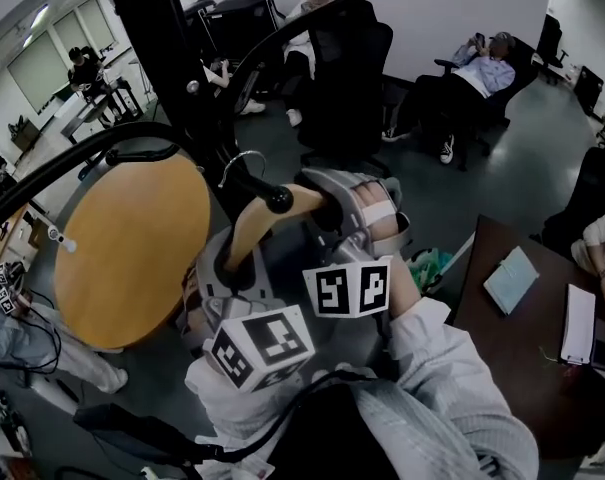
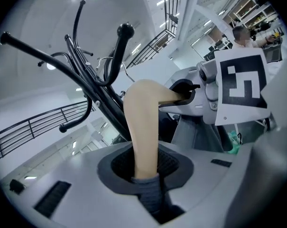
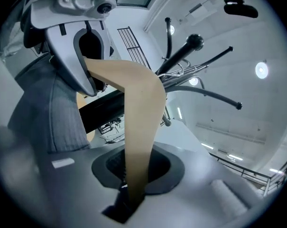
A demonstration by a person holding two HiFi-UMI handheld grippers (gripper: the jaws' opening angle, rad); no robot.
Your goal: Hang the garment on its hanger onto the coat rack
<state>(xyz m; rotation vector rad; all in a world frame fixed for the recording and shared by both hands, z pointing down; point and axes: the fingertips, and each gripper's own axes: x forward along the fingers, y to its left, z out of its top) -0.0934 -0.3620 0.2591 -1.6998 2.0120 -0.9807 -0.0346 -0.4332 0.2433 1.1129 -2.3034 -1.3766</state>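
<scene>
Left gripper view: my left hand-held gripper (image 2: 145, 172) pinches one arm of the wooden hanger (image 2: 142, 122), with grey garment (image 2: 152, 196) cloth caught at the pads. My right hand-held gripper (image 3: 136, 177) clamps the opposite arm. Farther out, the hanger's metal hook (image 1: 238, 165) sits among the pegs of the black coat rack (image 1: 167, 53); whether it is seated cannot be confirmed. Step in hand, as I judge it: presenting the hook. Next move requires lowering it squarely over a peg (image 1: 279, 200) before either grip releases.

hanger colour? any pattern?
The hanger is plain pale tan with no pattern. It shows best in the right gripper view.
</scene>
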